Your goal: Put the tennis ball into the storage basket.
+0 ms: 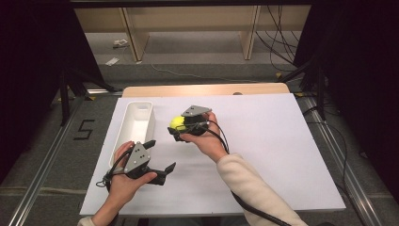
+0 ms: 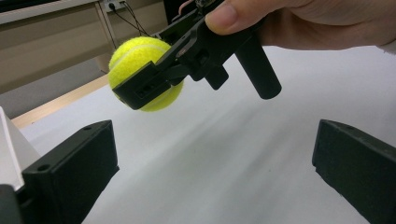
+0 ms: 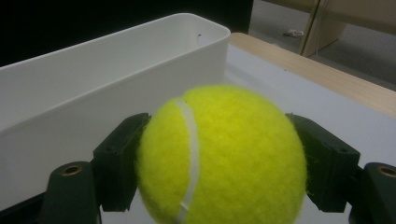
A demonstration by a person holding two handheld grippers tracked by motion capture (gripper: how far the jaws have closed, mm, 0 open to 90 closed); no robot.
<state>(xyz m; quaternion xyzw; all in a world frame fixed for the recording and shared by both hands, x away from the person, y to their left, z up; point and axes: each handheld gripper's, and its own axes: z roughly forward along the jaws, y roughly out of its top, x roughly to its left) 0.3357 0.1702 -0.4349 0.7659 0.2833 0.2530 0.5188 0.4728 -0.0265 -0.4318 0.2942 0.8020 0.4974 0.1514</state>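
A yellow tennis ball [image 1: 177, 123] is clamped between the black jaws of my right gripper [image 1: 179, 128], held above the white sheet just right of the long white bin [image 1: 135, 126]. In the right gripper view the ball [image 3: 224, 156] sits squeezed between both jaws, with the bin wall [image 3: 93, 93] right behind it. My left gripper [image 1: 162, 156] hovers near the bin's near end, open, nothing between its jaws. The left gripper view shows the ball [image 2: 136, 60] gripped by the other gripper, held above the sheet.
A white sheet [image 1: 263, 146] covers the table, with a strip of bare wood [image 1: 207, 89] along the far edge. Wooden shelf legs and cables stand on the floor beyond. Dark metal frame rails run along both sides of the table.
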